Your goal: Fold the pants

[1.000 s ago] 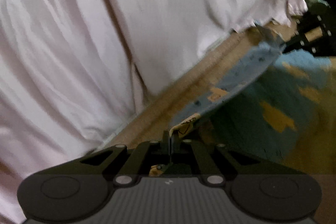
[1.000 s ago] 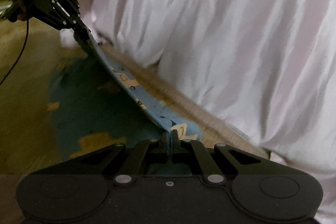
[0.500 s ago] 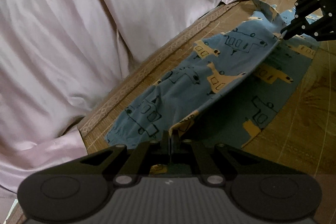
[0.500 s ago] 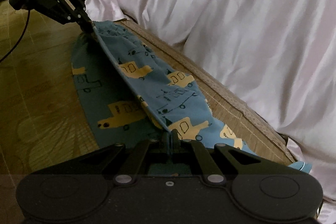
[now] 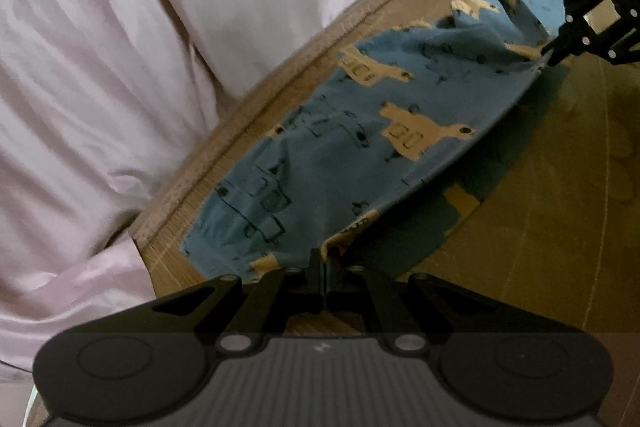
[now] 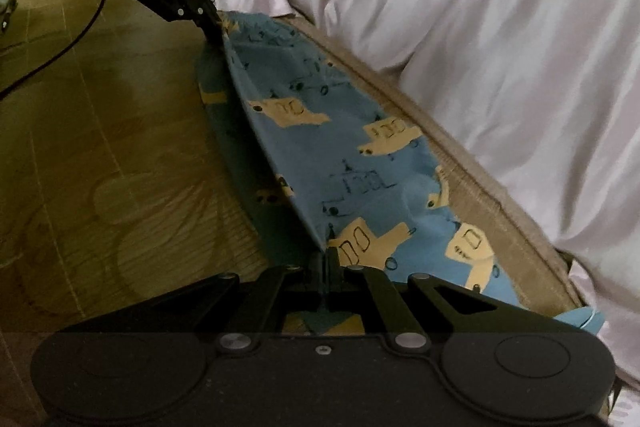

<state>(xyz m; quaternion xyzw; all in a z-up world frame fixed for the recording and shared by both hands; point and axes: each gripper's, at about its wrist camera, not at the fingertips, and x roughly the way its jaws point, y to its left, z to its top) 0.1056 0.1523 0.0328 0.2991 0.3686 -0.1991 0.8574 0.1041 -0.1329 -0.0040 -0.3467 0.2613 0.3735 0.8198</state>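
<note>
Blue truck-print pants (image 5: 340,155) stretched low over woven floor mat (image 5: 552,211), alongside draped pink satin sheet (image 5: 168,27). Left gripper (image 5: 322,261) pinched tight on one end of the raised fold edge; right gripper (image 6: 325,259) pinched tight on the other end. Lower fabric layer lying flat beneath, in shadow. Dark cable (image 6: 60,55) trailing across mat at left.

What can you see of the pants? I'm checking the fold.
The pants are soft blue cloth printed with tan trucks and dark outline drawings. They lie on the mat beside the pink sheet, one layer lifted over another. The left gripper and right gripper each pinch an end of the raised edge.
</note>
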